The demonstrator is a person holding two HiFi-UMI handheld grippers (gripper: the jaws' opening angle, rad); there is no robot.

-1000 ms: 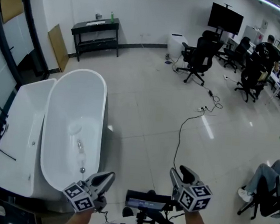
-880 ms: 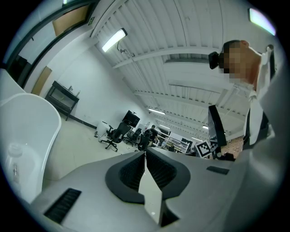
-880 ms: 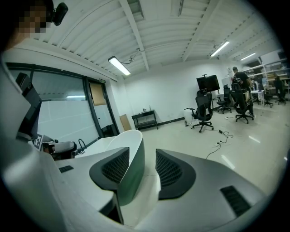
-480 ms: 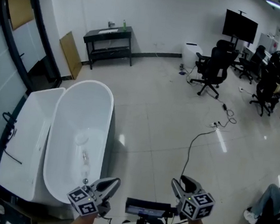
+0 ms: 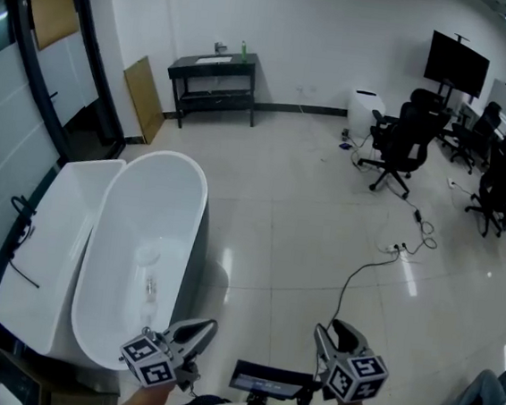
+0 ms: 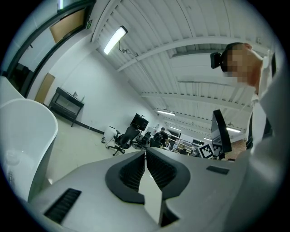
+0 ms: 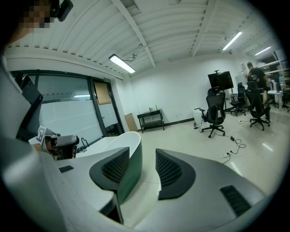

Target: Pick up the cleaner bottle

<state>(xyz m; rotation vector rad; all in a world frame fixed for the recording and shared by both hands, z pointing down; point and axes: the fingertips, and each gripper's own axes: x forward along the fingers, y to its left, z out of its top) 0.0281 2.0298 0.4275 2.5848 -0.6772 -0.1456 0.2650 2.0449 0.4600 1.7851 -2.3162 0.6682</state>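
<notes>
Log, head view. The room has swung across the frame over the last second. The white bathtub [image 5: 203,183] and the black worktop [image 5: 216,61] at the far wall both sit further right than they did, and the office chairs [image 5: 404,132] have slid toward the right edge. I read this as my body turning, not my hands working, since both claws stay low at the bottom of the frame in the same places.

Task thing: a small green bottle [image 5: 243,48] stands upright on that worktop, well apart from me. I take it for the cleaner bottle, but it is too small to be sure. Pale items lie in the tub bottom and I cannot identify them.

Left claw [image 5: 206,328]: the jaws are together at the tips in the left gripper view, with nothing between them. It points up and forward, beside the near end of the tub.

Right claw [image 5: 329,330]: the jaws stand apart with a clear gap. Only the floor and the tub rim show through, so it is empty. It points up and forward, level with the left.

Judgement: this is the approach stage and no reach has begun. A stretch of open floor lies between me and the worktop, and the left claw must open before any grasp.
</notes>
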